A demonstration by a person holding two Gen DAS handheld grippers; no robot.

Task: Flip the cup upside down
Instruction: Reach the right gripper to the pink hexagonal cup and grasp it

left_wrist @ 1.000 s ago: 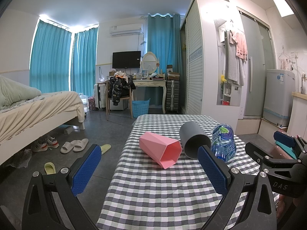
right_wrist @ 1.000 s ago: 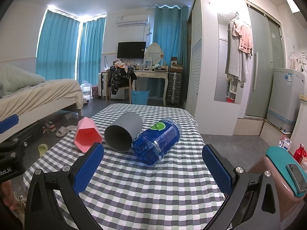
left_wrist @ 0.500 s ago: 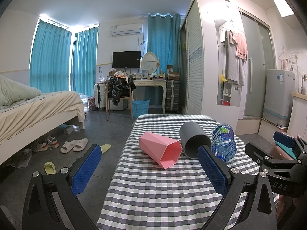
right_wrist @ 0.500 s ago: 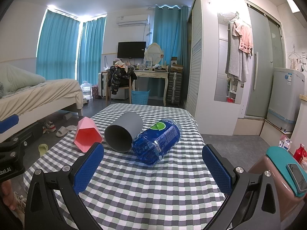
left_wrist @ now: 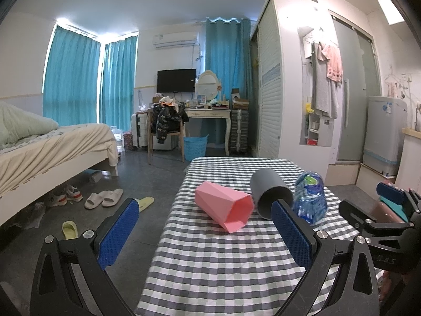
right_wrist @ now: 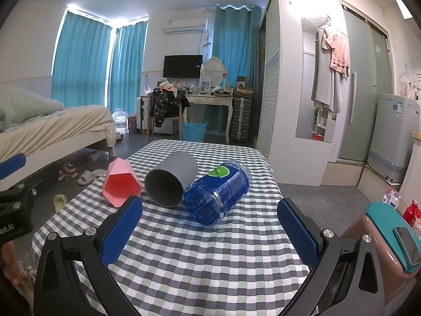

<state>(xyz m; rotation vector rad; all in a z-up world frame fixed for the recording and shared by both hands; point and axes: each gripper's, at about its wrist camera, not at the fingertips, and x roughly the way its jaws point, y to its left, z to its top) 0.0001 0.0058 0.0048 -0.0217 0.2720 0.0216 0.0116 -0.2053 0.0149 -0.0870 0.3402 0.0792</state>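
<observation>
Three containers [right_wrist: 165, 184] on checkered table [right_wrist: 200, 263]

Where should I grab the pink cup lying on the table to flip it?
Grip the pink cup across its faceted side walls near mid-body, coming straight in from the near table edge with the open left gripper. It lies on its side, mouth toward the grippers, and the grey cup crowds its right side.

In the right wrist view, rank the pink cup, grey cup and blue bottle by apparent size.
1. Blue bottle, largest in the frame.
2. Grey cup.
3. Pink cup, smallest.
All three lie on their sides on the checked table. The pink cup is seen nearly end-on, so its length is hidden and the ranking against the grey cup is unsure.
</observation>
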